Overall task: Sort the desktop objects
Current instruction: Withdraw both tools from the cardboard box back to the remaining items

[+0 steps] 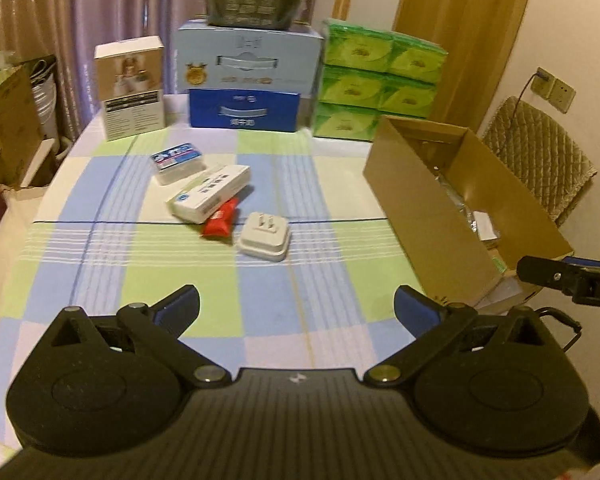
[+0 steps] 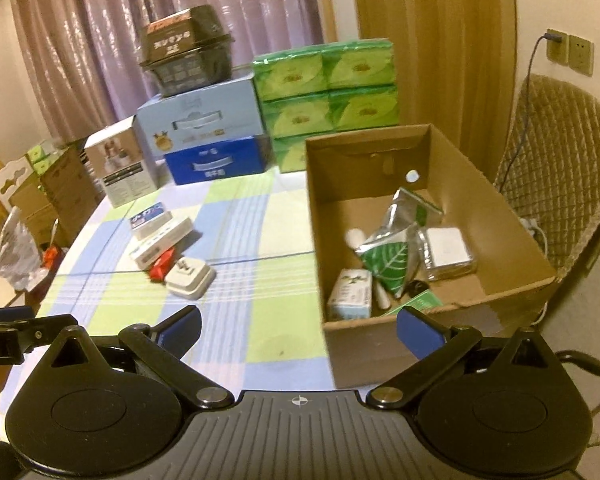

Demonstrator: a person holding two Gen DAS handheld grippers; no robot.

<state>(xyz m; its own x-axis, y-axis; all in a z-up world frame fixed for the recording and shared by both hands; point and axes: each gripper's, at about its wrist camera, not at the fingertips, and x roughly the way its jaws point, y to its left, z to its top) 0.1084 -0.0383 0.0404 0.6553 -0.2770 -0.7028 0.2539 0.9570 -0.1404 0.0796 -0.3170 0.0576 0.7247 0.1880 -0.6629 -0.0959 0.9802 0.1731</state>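
From the left wrist camera, the left gripper (image 1: pixel 296 308) hovers low over a table (image 1: pixel 100 280) covered in a blue, green and white checked cloth, its blue-padded fingers (image 1: pixel 180 308) spread wide and holding nothing. At about 12 o'clock from it lies a small cluster: a white plug adapter (image 1: pixel 265 237) with its prongs up, a red packet (image 1: pixel 220 222) touching it at its 10 o'clock and partly tucked under a long white box (image 1: pixel 210 193), and beyond that a blue-topped box (image 1: pixel 177 162). An open cardboard box (image 1: pixel 432 216) stands at 2 o'clock, and part of the right gripper (image 1: pixel 572 280) shows at 3 o'clock. From the right wrist camera, the right gripper (image 2: pixel 298 330) is likewise released, fingers (image 2: pixel 416 332) wide apart and empty, just before the near wall of the cardboard box (image 2: pixel 380 344). Inside it lie a leaf-printed pouch (image 2: pixel 388 260), a small white carton (image 2: pixel 350 294) and a foil-wrapped white item (image 2: pixel 446 252). The same cluster, with the plug adapter (image 2: pixel 190 278) nearest, sits at 11 o'clock. Tissue packs (image 2: pixel 328 92) and stacked boxes (image 2: pixel 204 136) line the far edge.
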